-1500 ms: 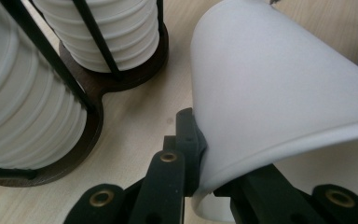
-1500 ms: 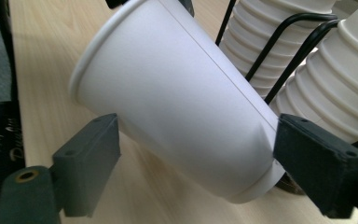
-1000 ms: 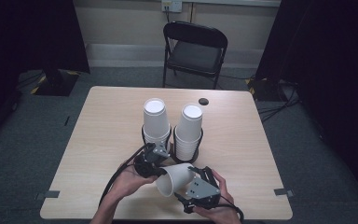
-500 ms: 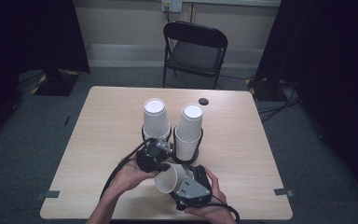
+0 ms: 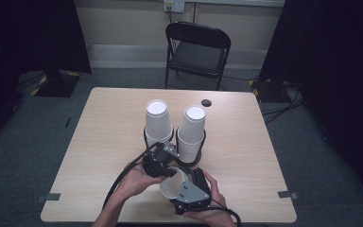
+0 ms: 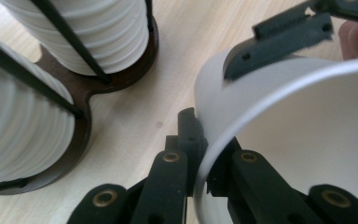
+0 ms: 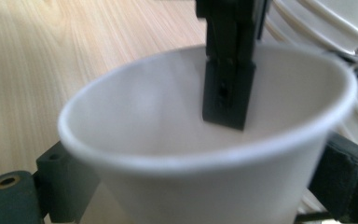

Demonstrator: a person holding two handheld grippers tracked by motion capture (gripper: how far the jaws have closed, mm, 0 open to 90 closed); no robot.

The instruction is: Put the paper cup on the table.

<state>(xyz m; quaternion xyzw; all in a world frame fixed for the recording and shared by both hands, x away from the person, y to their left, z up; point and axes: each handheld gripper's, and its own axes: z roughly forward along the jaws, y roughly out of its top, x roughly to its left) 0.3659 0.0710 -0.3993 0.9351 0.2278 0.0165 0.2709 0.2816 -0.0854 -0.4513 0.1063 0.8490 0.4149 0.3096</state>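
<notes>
The right gripper (image 5: 182,182) clamped the white paper cup (image 5: 174,183) across its body. The left gripper (image 6: 200,158) pinched the cup's rim, jaws nearly closed.

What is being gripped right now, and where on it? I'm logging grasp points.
One white paper cup: the right gripper clamps its body from outside, while the left gripper pinches its rim.
</notes>
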